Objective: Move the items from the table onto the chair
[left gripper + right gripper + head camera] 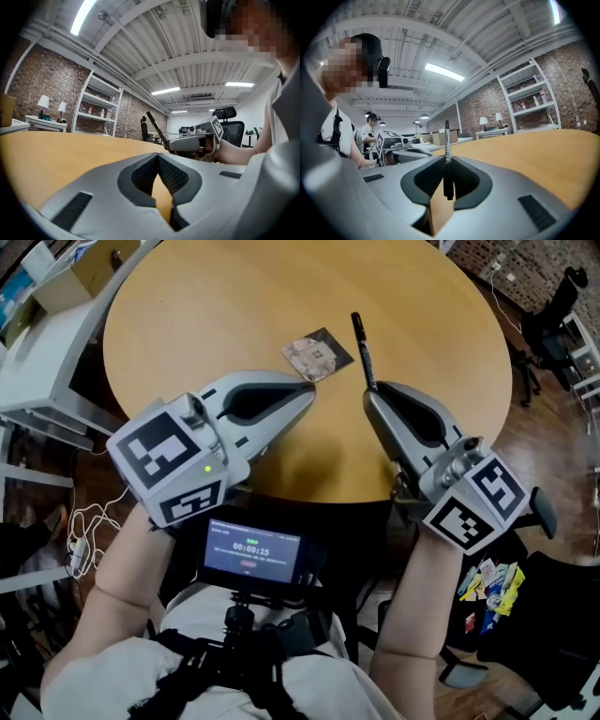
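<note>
Right claw (369,395) pinches a black marker (362,348) by its lower end over the bench's (187,315) near edge; left claw (307,396) is closed, empty.

A round wooden table (187,315) carries one small square patterned packet (317,353) near its middle.

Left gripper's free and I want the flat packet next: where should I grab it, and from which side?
Probably its near corner, coming low from the person's side with the left gripper, jaws opened first. The packet lies flat on the table, turned so a corner points at that gripper; only thin edges offer a pinch.
</note>
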